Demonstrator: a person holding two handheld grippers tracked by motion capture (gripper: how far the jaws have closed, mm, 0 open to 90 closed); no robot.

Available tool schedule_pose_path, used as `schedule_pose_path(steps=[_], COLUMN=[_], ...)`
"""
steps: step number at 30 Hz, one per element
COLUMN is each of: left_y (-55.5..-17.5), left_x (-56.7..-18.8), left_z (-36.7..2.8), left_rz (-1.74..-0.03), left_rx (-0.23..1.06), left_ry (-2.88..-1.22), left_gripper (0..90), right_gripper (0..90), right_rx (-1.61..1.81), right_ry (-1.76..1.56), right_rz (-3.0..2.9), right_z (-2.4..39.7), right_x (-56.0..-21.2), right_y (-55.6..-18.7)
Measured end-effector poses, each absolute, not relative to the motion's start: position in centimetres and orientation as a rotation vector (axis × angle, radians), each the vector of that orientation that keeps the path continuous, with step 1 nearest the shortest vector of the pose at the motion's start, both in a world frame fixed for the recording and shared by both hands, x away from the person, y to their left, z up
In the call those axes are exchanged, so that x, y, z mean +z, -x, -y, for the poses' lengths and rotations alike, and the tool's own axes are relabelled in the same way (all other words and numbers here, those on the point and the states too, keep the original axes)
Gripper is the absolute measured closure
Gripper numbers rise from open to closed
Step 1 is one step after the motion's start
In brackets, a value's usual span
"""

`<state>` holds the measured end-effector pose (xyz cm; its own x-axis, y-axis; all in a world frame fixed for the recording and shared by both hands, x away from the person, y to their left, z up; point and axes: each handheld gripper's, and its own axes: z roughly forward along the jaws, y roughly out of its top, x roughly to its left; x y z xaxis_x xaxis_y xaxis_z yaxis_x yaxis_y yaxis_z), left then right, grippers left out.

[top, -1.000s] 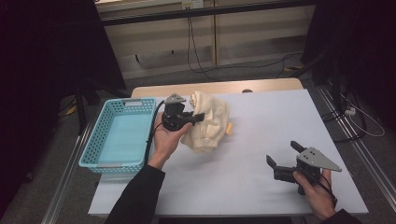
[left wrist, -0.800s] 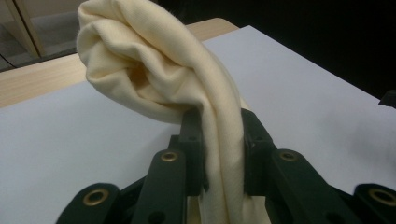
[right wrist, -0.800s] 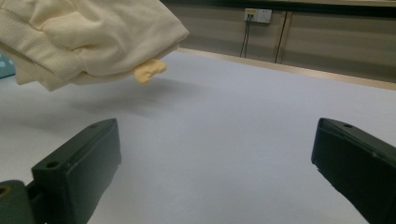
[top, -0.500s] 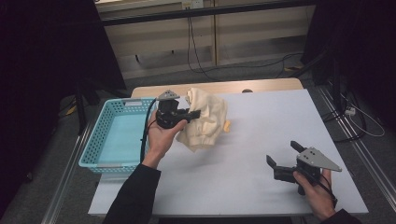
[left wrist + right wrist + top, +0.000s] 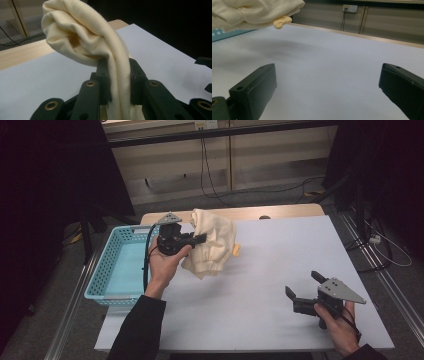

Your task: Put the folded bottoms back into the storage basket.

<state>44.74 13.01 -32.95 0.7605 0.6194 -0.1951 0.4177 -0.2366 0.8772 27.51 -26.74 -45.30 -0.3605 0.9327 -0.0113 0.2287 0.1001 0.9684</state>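
The cream cloth is gripped by the left claw, lifted at the surface's far left, beside the blue basket. The right claw is held open near right, wide bare surface between.

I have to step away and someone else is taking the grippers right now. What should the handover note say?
Left gripper: shut on the cream cloth, holding it bunched and lifted above the table, beside the blue basket.
Right gripper: open, holding nothing, low over the table's near right part.
Done: the cloth is picked up; most of it hangs clear of the surface.
Left: the cloth is not in the basket yet. Likely next is to carry it over the basket and release it; the right gripper is free to help.
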Motion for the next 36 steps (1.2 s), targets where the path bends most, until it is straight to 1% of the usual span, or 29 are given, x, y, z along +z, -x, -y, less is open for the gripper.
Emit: schedule_pose_path(steps=[36], left_y=[-44.2], left_x=[-30.3], left_z=[-17.9], left_rz=[-0.816], left_rx=[0.294], left_ry=[-1.789], left_gripper=[74.8], right_gripper=[1.1], right_rx=[1.301], right_ry=[-1.151], right_rz=[-1.694], right_z=[26.7], right_x=[-45.3], right_y=[-27.5])
